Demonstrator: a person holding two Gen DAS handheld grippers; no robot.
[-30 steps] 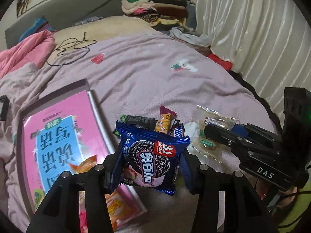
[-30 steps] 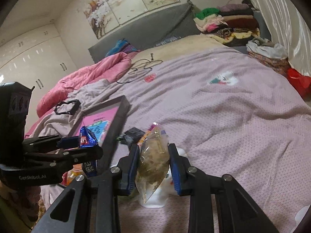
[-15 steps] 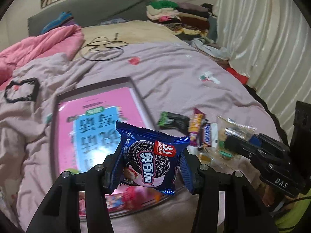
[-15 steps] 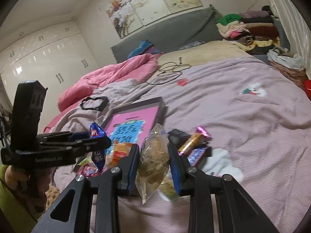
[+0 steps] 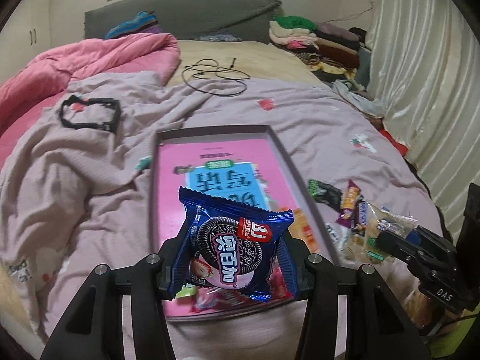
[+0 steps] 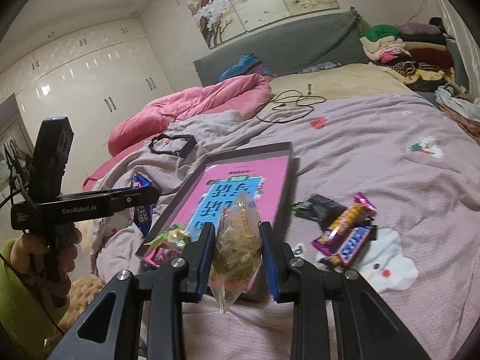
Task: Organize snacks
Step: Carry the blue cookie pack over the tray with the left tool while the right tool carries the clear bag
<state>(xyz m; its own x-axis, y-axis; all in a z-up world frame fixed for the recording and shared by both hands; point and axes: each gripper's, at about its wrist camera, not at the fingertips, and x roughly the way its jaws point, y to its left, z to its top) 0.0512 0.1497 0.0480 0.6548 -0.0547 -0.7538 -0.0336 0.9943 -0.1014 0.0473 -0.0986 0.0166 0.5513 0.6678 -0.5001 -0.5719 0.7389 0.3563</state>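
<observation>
My left gripper (image 5: 232, 258) is shut on a blue cookie packet (image 5: 231, 228) and holds it above the near end of a grey-rimmed tray (image 5: 282, 156) with a pink printed bottom. Small sweets and an orange packet (image 5: 303, 228) lie in that end of the tray. My right gripper (image 6: 238, 240) is shut on a clear bag of yellowish snacks (image 6: 240, 225), just before the tray's (image 6: 288, 174) near right corner. A black packet (image 6: 321, 210), an orange-purple bar (image 6: 345, 222) and a blue bar (image 6: 354, 243) lie loose on the bedspread right of the tray.
The tray rests on a mauve bedspread (image 5: 300, 111). A black square frame (image 5: 90, 114) and a black cable (image 5: 216, 78) lie farther back. A pink duvet (image 5: 90, 57) is heaped at the left, folded clothes (image 5: 315, 39) at the back right, curtains (image 5: 426, 75) on the right.
Both grippers have swung left with their packets still held. The tray has come from the left side to straight ahead, and the loose snacks now lie off to the right.
</observation>
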